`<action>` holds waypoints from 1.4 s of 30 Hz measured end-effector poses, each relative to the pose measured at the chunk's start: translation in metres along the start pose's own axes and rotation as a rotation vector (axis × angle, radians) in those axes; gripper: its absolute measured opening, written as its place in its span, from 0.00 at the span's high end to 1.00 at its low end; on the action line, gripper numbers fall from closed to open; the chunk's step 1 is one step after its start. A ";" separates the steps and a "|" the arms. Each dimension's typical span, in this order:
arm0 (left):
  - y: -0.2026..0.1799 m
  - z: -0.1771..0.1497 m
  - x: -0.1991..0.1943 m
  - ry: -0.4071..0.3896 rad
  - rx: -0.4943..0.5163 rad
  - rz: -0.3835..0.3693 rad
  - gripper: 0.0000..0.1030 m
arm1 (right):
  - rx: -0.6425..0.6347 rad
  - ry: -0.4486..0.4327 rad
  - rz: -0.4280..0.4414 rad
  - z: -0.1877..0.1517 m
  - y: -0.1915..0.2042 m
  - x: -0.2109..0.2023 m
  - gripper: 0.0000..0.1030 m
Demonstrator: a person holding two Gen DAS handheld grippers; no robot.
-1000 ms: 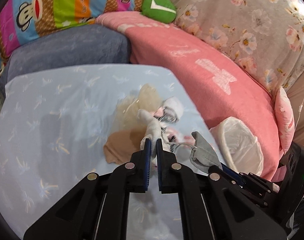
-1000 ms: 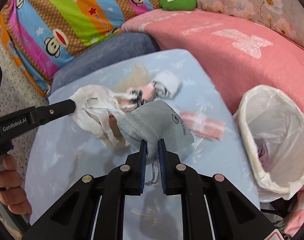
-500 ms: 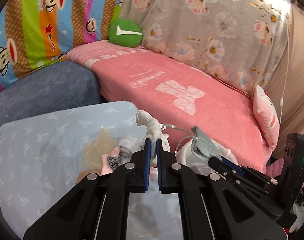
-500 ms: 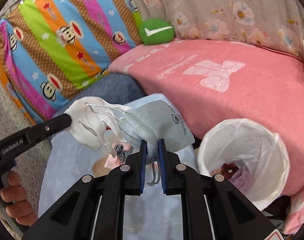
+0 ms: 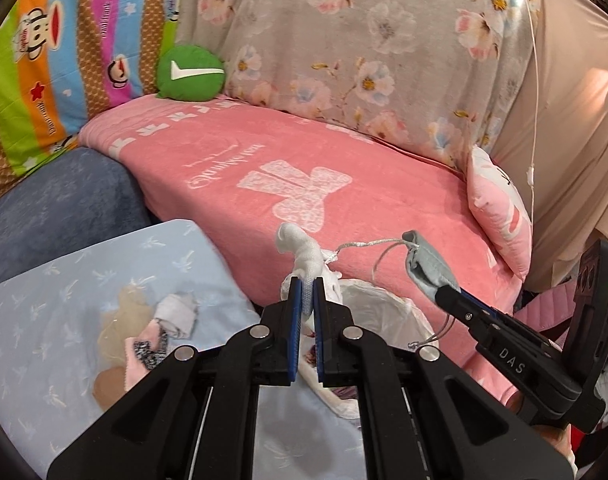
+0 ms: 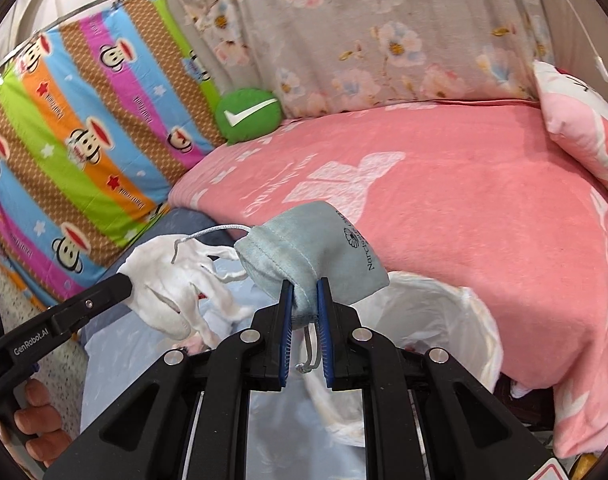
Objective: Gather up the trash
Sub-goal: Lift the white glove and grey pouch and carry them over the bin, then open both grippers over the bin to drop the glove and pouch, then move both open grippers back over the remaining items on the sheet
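My left gripper [image 5: 307, 292] is shut on a crumpled white cloth [image 5: 300, 252], held up over the table's right edge. In the right wrist view the left gripper [image 6: 122, 284] holds that white cloth [image 6: 172, 280] at the left. My right gripper [image 6: 304, 296] is shut on a grey-blue drawstring pouch [image 6: 324, 240]. From the left wrist view the right gripper [image 5: 444, 298] and its pouch [image 5: 428, 268] hang to the right. The pouch's silver cord [image 5: 368, 245] reaches across to the white cloth. A bin with a white liner [image 6: 464, 320] stands just below and ahead of both grippers, its rim [image 5: 384, 300] showing.
Several scraps [image 5: 152, 332] in beige, pink and white lie on the light blue tablecloth [image 5: 56, 300]. A sofa with a pink blanket [image 5: 304, 168] runs behind the bin, with a green round cushion [image 5: 190, 74] and a pink pillow [image 5: 500, 208]. A person's fingers [image 6: 36, 420] grip the left handle.
Both grippers have risen and swung right, away from the scraps on the table and over to the bin, each still carrying its item. The bin now sits right under them.
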State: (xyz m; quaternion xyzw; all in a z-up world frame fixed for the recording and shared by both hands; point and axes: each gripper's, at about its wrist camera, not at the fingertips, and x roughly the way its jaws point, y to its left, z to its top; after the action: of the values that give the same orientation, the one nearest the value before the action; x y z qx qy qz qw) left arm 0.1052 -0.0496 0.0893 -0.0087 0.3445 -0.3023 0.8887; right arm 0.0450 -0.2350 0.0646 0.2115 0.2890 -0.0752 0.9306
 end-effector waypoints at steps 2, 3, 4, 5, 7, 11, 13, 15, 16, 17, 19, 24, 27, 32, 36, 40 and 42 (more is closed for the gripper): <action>-0.008 0.000 0.007 0.016 0.011 -0.014 0.94 | 0.023 -0.009 -0.014 0.003 -0.014 -0.003 0.89; -0.012 0.000 0.010 0.023 0.018 -0.017 0.94 | 0.035 -0.014 -0.021 0.004 -0.021 -0.005 0.89; -0.017 -0.001 0.014 0.031 0.024 -0.022 0.94 | 0.044 -0.016 -0.027 0.004 -0.027 -0.006 0.89; -0.021 -0.001 0.017 0.038 0.031 -0.029 0.94 | 0.051 -0.019 -0.033 0.003 -0.031 -0.009 0.89; -0.030 -0.002 0.022 0.051 0.041 -0.043 0.94 | 0.066 -0.023 -0.044 0.005 -0.042 -0.011 0.89; -0.046 -0.001 0.034 0.073 0.060 -0.067 0.94 | 0.090 -0.029 -0.061 0.006 -0.058 -0.013 0.89; -0.053 -0.001 0.041 0.083 0.066 -0.075 0.92 | 0.099 -0.028 -0.068 0.005 -0.063 -0.013 0.89; -0.058 -0.001 0.048 0.105 0.062 -0.089 0.92 | 0.106 -0.025 -0.071 0.005 -0.067 -0.012 0.89; -0.061 -0.002 0.053 0.121 0.061 -0.094 0.92 | 0.107 -0.023 -0.073 0.004 -0.069 -0.011 0.89; -0.062 -0.002 0.056 0.130 0.062 -0.093 0.91 | 0.109 -0.020 -0.074 0.004 -0.069 -0.010 0.89; -0.065 -0.003 0.060 0.137 0.068 -0.078 0.78 | 0.111 -0.016 -0.072 0.003 -0.071 -0.008 0.89; -0.065 -0.004 0.057 0.098 0.066 -0.044 0.42 | 0.103 -0.008 -0.069 0.002 -0.069 -0.004 0.88; -0.064 -0.004 0.059 0.102 0.071 -0.029 0.42 | 0.094 -0.004 -0.067 0.001 -0.065 -0.001 0.80; -0.058 -0.005 0.061 0.103 0.063 -0.013 0.42 | 0.087 0.009 -0.052 -0.002 -0.058 0.005 0.76; -0.052 -0.006 0.062 0.105 0.051 -0.009 0.42 | 0.080 0.017 -0.049 -0.004 -0.053 0.008 0.76; -0.048 -0.009 0.061 0.106 0.040 -0.005 0.42 | 0.073 0.028 -0.046 -0.006 -0.047 0.011 0.76; -0.045 -0.011 0.060 0.107 0.032 -0.003 0.42 | 0.066 0.035 -0.043 -0.007 -0.044 0.013 0.76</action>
State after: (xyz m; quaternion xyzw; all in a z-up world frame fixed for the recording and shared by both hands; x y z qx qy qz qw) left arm 0.1095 -0.1167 0.0542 0.0212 0.3865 -0.3091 0.8687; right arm 0.0404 -0.2716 0.0369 0.2369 0.3070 -0.1011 0.9162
